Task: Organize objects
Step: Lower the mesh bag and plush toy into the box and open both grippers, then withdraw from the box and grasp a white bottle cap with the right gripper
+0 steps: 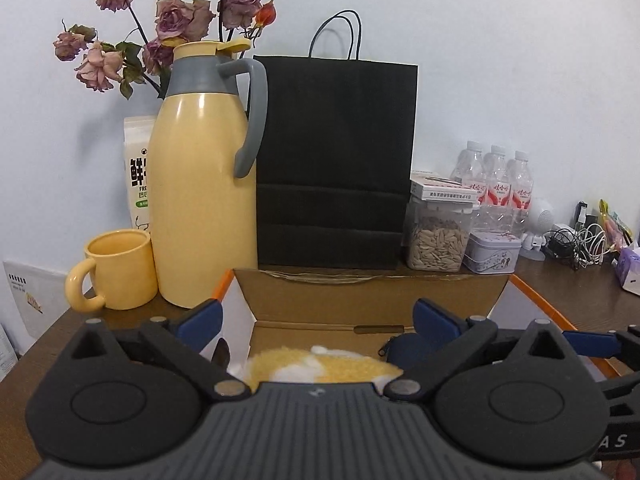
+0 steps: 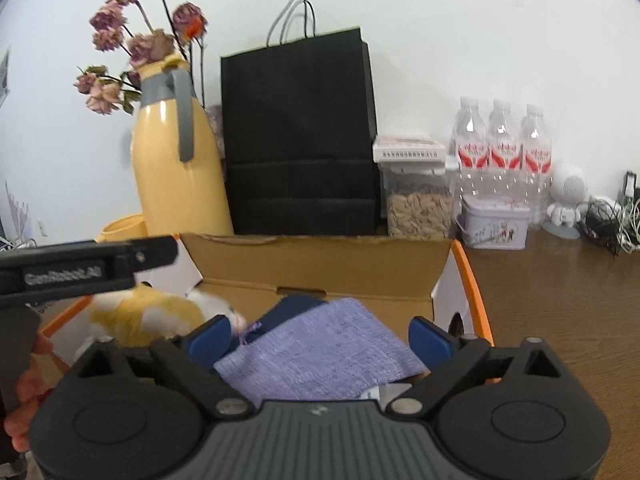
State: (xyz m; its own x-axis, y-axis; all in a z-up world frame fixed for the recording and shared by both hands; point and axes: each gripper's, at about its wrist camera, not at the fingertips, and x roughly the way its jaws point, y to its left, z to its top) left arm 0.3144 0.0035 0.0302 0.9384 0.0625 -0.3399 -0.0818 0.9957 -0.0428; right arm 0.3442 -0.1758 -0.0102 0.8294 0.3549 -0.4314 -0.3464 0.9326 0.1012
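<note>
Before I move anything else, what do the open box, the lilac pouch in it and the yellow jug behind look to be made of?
Open box: corrugated cardboard, matte brown inside, with fold creases and a tab slot.
Lilac pouch: woven fabric, matte, visible weave and a drawstring; it sags softly.
Yellow jug: glossy shell with sharp highlights, painted metal or plastic, I cannot tell which; the grey collar and handle look like matte plastic.

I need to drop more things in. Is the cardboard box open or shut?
Open. The cardboard box has its flaps standing up, and the plush toy and purple pouch inside show from above.

Yellow-and-white plush toy (image 2: 148, 314), lilac woven pouch (image 2: 320, 352) (fine speckled weave), black bag (image 2: 300, 132).
</note>
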